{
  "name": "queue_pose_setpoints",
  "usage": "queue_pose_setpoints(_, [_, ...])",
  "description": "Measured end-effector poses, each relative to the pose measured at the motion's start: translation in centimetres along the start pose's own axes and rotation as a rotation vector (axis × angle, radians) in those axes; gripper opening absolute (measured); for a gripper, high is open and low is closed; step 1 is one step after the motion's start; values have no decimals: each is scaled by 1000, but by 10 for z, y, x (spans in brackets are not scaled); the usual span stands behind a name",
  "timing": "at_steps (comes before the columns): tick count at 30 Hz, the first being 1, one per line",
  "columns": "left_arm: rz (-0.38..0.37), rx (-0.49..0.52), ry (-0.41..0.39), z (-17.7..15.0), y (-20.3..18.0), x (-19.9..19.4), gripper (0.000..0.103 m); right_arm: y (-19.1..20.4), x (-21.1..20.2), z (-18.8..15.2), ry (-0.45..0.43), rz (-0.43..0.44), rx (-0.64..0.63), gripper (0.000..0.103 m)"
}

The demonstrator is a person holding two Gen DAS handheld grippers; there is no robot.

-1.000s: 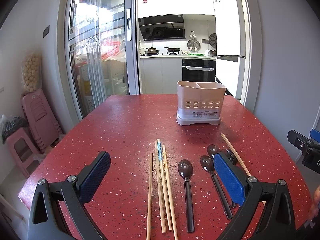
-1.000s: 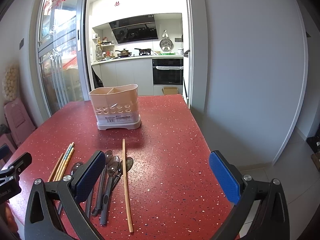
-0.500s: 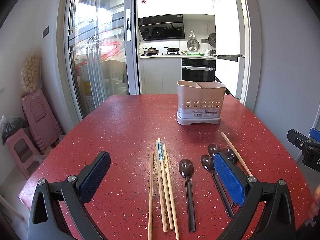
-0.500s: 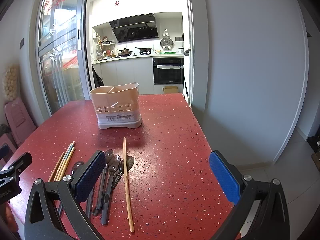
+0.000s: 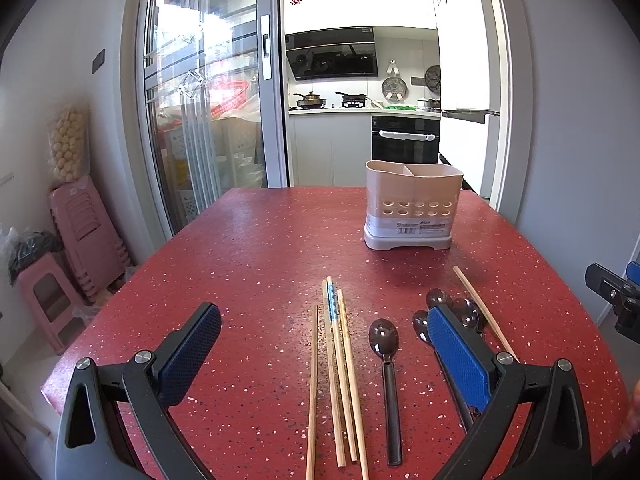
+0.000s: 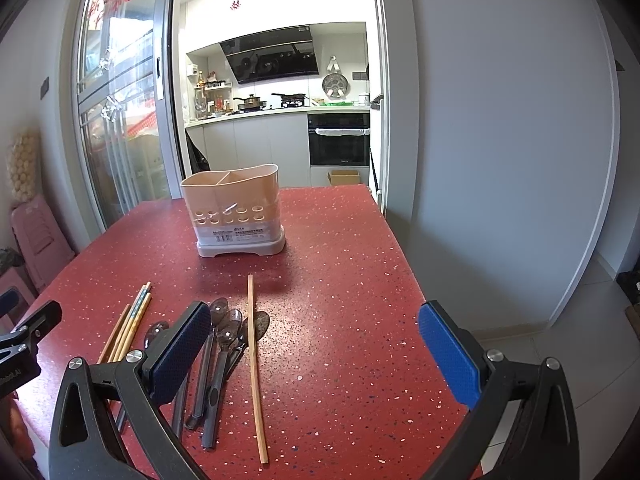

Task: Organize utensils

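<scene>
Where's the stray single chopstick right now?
The single chopstick lies alone on the red table, just right of the spoon cluster and in front of the utensil holder; the left wrist view shows it far right.

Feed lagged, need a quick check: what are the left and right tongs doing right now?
Left tongs: open, holding nothing, above the chopsticks.
Right tongs: open, holding nothing, above the red table.

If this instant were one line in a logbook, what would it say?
left gripper: open, empty | right gripper: open, empty | chopsticks, spoons: flat on red table | holder: upright, nothing visible inside
</scene>
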State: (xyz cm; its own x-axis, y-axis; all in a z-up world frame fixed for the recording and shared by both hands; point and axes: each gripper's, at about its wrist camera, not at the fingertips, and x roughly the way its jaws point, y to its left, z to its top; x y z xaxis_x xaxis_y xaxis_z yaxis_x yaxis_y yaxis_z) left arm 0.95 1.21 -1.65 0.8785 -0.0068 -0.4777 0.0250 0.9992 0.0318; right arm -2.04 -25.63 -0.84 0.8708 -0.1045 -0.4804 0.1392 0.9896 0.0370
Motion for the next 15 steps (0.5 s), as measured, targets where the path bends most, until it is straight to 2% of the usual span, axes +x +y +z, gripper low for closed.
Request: queue_pose_setpoints(15, [9,-11,36,-1,5,9,103,-3,6,-1,24,8,2,103])
